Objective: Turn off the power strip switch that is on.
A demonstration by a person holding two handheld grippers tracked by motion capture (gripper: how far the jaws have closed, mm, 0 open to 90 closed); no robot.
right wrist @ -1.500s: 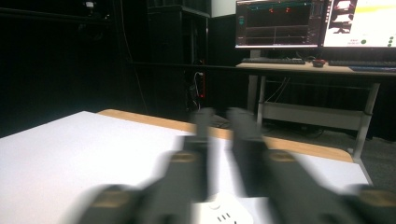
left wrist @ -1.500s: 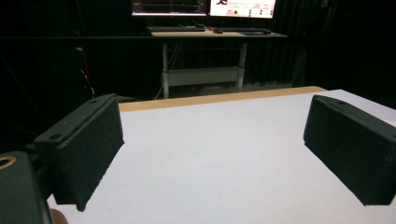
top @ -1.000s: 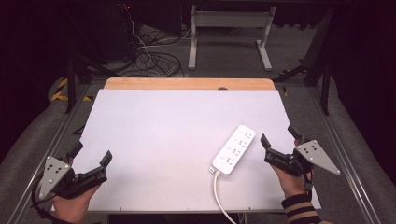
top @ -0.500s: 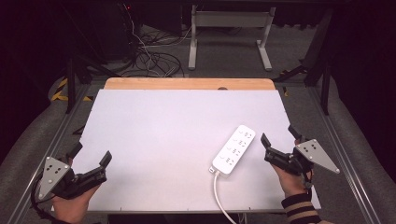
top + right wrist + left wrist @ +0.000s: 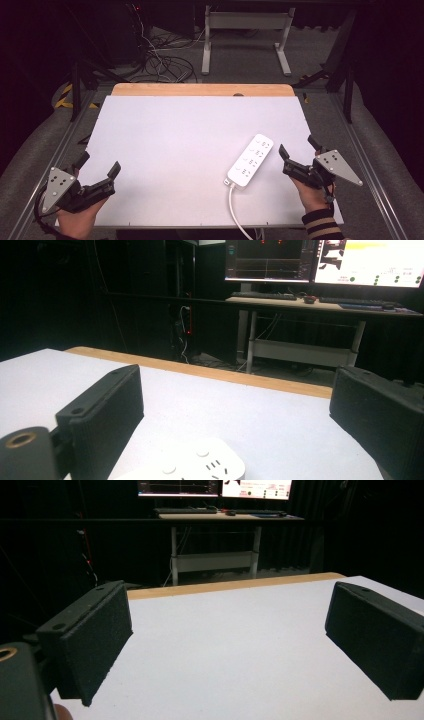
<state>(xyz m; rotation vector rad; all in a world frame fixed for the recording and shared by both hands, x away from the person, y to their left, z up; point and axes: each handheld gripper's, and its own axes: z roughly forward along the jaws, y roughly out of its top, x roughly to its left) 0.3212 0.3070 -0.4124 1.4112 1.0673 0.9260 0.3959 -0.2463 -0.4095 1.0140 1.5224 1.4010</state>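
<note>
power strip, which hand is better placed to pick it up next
Right, likely. The right tongs sit open just beside the power strip, which also shows low between its jaws in the right gripper view. The left tongs are across the table, near its left corner.

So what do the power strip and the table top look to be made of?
Power strip: seemingly hard white plastic, smooth, with a slight sheen, rounded moulded corners. Table top: matte white sheet, possibly laminate or board, over what looks like wood, judging by the tan strip along its far edge.

Black two-jaw grippers, striped cuff

Left gripper (image 5: 97, 168) and right gripper (image 5: 298, 149) carry grey three-cornered plates with dark screw dots; right sleeve (image 5: 320, 226) is dark with tan stripes.
</note>
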